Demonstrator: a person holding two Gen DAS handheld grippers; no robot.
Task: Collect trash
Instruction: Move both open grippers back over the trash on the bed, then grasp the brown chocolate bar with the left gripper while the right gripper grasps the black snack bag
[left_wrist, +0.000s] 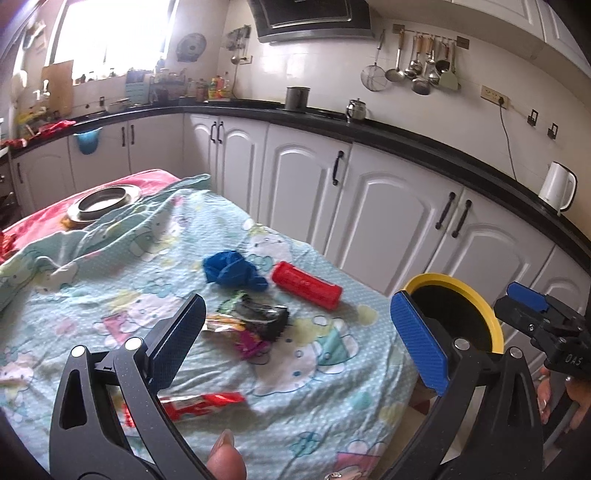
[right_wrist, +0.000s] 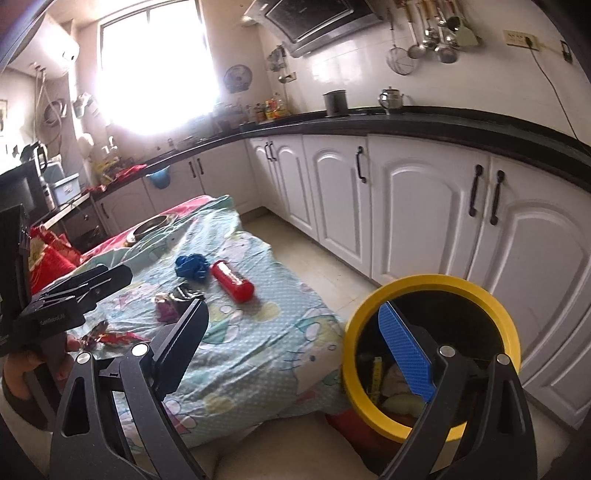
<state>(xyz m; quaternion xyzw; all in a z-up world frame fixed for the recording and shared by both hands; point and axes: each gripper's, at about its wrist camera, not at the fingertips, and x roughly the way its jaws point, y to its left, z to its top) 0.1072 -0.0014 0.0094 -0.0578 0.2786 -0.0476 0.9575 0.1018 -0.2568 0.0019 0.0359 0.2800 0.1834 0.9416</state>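
Note:
Trash lies on a table under a pale blue cartoon cloth (left_wrist: 155, 266). There is a crumpled blue glove (left_wrist: 232, 271), a red cylinder (left_wrist: 306, 284) lying on its side, a bunch of black and purple wrappers (left_wrist: 251, 325), and a red wrapper (left_wrist: 199, 404) near the front edge. My left gripper (left_wrist: 301, 339) hovers open over the wrappers, holding nothing. A yellow-rimmed black bin (right_wrist: 432, 280) stands on the floor at the table's right corner with some scraps inside. My right gripper (right_wrist: 295, 350) is open and empty, its right finger (right_wrist: 404, 354) over the bin's mouth.
A metal dish (left_wrist: 105, 201) sits at the table's far end on a red cloth. White cabinets (left_wrist: 388, 221) under a black counter run along the right, leaving a tiled floor aisle (right_wrist: 317, 269). A white kettle (left_wrist: 557, 186) stands on the counter.

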